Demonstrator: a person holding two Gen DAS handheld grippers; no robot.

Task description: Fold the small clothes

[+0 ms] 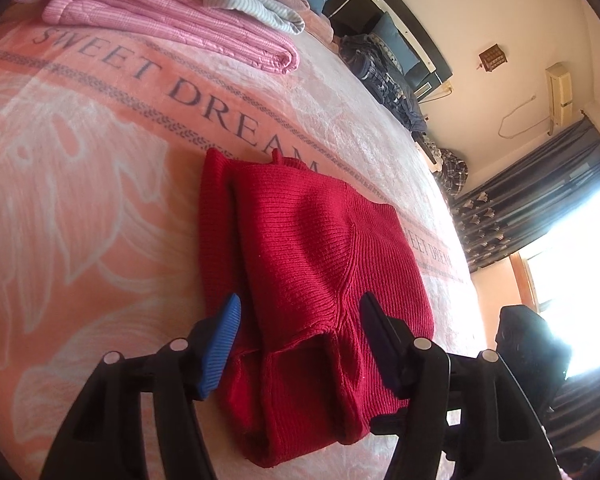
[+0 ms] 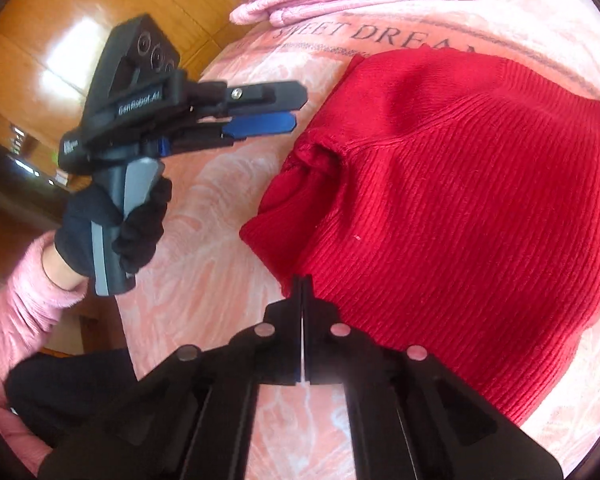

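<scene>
A red ribbed knit sweater (image 1: 300, 264) lies folded into a compact block on the pink "SWEET DREAM" blanket (image 1: 100, 200). My left gripper (image 1: 300, 298) is open and hovers just short of the sweater's near end, its blue pad (image 1: 222, 344) to the left. In the right wrist view the left gripper (image 2: 296, 108) floats to the left of the sweater (image 2: 460, 200), held by a black-gloved hand (image 2: 112, 232). My right gripper (image 2: 302, 280) is shut, its tips at the sweater's near edge. No fabric shows between the jaws.
Folded pink and striped bedding (image 1: 172, 12) is stacked at the head of the bed, with dark clothes (image 1: 384, 68) beyond it. A wooden floor (image 2: 60, 40) lies past the bed's left edge. Curtains and a bright window (image 1: 560, 232) stand at the right.
</scene>
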